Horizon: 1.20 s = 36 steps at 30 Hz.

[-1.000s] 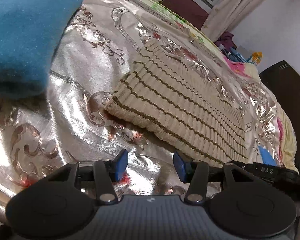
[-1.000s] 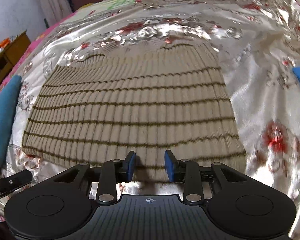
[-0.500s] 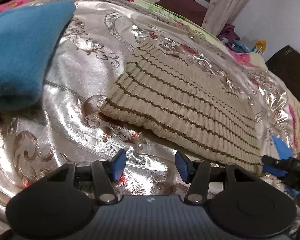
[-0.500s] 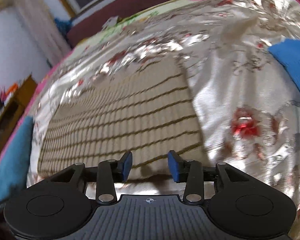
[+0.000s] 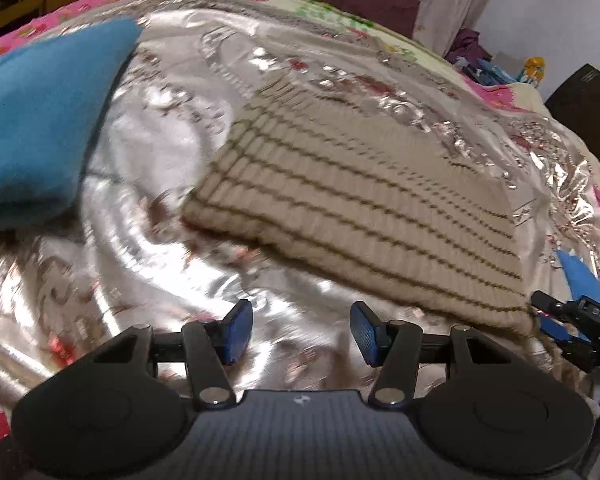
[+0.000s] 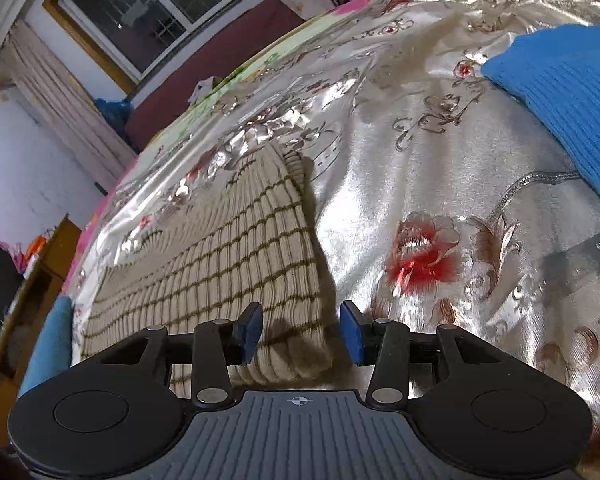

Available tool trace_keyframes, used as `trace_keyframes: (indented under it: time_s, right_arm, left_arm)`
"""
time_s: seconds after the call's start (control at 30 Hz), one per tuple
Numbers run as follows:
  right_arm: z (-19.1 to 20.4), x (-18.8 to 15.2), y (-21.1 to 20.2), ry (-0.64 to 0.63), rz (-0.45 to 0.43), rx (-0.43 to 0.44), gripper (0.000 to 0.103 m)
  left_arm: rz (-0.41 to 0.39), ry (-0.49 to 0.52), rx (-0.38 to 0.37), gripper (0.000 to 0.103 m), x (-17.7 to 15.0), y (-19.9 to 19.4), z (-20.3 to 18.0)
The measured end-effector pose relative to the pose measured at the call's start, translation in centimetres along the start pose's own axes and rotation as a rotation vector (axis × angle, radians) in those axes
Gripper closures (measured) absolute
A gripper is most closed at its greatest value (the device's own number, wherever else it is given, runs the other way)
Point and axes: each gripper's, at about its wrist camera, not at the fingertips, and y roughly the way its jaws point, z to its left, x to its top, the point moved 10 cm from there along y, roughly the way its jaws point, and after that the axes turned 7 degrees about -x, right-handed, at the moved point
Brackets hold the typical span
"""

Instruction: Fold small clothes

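The folded ribbed knit garment [image 5: 356, 200] is beige with thin olive-brown stripes. It lies on a shiny silver satin bedspread [image 6: 440, 168] patterned with brown scrolls and red flowers. A teal-blue fuzzy cloth [image 5: 40, 136] and a brighter blue ribbed knit cloth [image 6: 568, 96] are plain. The quilt [image 5: 96, 4] at the bed's edge is pink and floral. Both grippers' pads [image 6: 252, 330] are blue on black fingers.

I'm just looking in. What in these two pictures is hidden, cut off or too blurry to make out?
- Striped knit garment, left wrist view: its underside is hidden against the shiny bedspread, so layers can't be counted; motion blur softens it.
- Same garment, right wrist view: near edge hidden behind the right gripper, whose jaws are opening.
- Blue cloth, right wrist view: cut off by the picture's edge.
- Left gripper: open over the bedspread.
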Motion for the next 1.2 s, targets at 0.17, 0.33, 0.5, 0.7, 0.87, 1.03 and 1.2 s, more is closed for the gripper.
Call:
trace_keyframes:
  time_s: [0.17, 0.33, 0.5, 0.7, 0.87, 1.03, 1.2]
  right_arm:
    - [0.2, 1.2, 1.9, 0.037, 0.016, 0.042, 0.057]
    - [-0.1, 3.2, 4.1, 0.11, 0.015, 0.098, 0.054]
    - [-0.4, 3.6, 5.3, 0.116, 0.01, 0.163, 0.051]
    - [0.0, 3.5, 5.2, 0.085, 0.004, 0.212, 0.049]
    - [0.5, 4.0, 4.8, 0.068, -0.011, 0.246, 0.048]
    - [-0.1, 4.4, 5.8, 0.111, 0.018, 0.257, 0.049]
    - [-0.2, 4.9, 6.3, 0.13, 0.02, 0.281, 0.049]
  left_arm:
    - [0.003, 0.048, -0.024, 0.046, 1.1, 0.5, -2.7]
    - [0.046, 0.115, -0.036, 0.046, 0.8, 1.7, -5.6]
    - [0.094, 0.227, -0.036, 0.046, 0.0, 3.5, -8.9]
    - [0.131, 0.295, -0.052, 0.046, -0.8, 5.5, -12.0]
    - [0.154, 0.359, -0.063, 0.046, -1.2, 6.6, -13.8]
    - [0.164, 0.497, -0.048, 0.046, -2.7, 7.3, -15.4]
    - [0.125, 0.64, -0.008, 0.046, -3.6, 7.8, -17.0]
